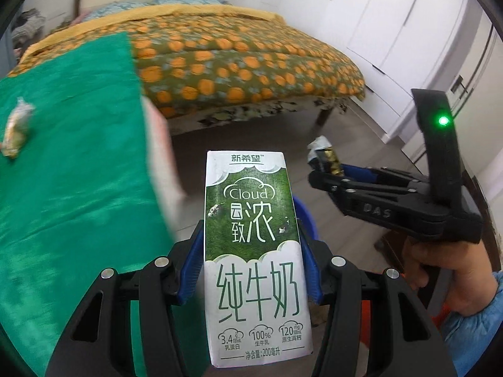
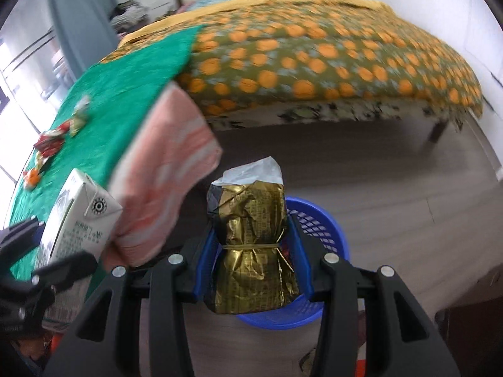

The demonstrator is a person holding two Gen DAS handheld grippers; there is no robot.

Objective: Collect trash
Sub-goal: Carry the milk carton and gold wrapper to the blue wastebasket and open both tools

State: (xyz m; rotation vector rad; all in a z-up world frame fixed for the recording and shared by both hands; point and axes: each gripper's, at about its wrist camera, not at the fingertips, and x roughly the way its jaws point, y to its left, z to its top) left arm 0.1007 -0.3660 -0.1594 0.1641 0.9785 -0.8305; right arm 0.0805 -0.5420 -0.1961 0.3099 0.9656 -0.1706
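My left gripper (image 1: 251, 251) is shut on a white and green milk carton (image 1: 254, 251), held upright beside the green table (image 1: 78, 172); the carton also shows in the right wrist view (image 2: 78, 220). My right gripper (image 2: 254, 248) is shut on a crumpled gold foil wrapper (image 2: 251, 251), held above a blue mesh bin (image 2: 314, 238) on the floor. The right gripper with the wrapper (image 1: 327, 157) shows at the right of the left wrist view. A small wrapper (image 1: 17, 128) lies on the green cloth; red and orange wrappers (image 2: 50, 141) lie on it too.
A pink striped cloth (image 2: 166, 172) hangs off the table's corner. A bed with an orange-patterned quilt (image 1: 235, 62) stands behind. White wardrobe doors (image 1: 393, 31) line the right wall. Wooden floor (image 2: 393, 194) lies between bed and bin.
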